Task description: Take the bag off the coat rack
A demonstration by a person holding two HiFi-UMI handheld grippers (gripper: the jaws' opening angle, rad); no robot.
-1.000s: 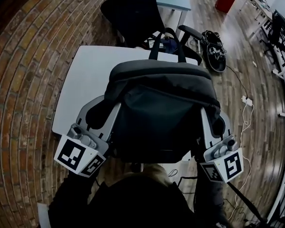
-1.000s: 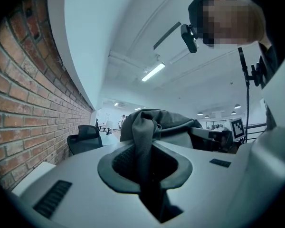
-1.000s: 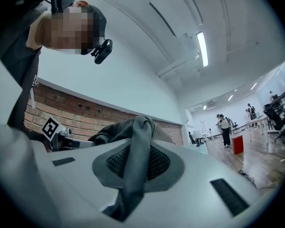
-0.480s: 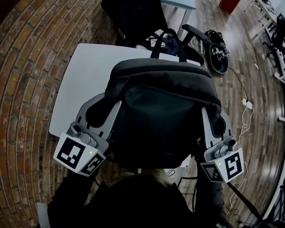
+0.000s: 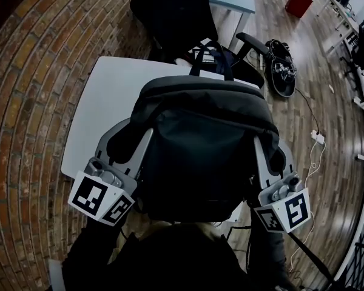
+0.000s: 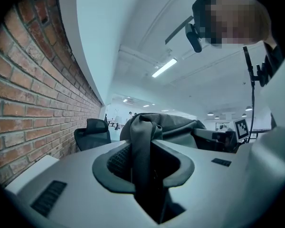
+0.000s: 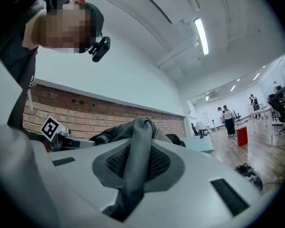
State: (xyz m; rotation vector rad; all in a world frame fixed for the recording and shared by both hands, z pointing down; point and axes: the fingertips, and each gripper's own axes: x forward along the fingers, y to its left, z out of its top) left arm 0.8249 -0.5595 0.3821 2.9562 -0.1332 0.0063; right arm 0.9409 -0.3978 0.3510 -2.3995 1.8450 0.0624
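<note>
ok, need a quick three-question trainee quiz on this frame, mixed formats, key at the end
1. True or false: the dark grey fabric backpack hangs on a coat rack.
2. What stands between the jaws of the right gripper? A: nothing. B: a fold of the backpack's grey fabric. C: a white cable.
3. In the head view, which piece of furniture stands beyond the white table?
Key: 1 false: no rack shows, and the backpack is over the table. 2 B. 3 the black office chair.
</note>
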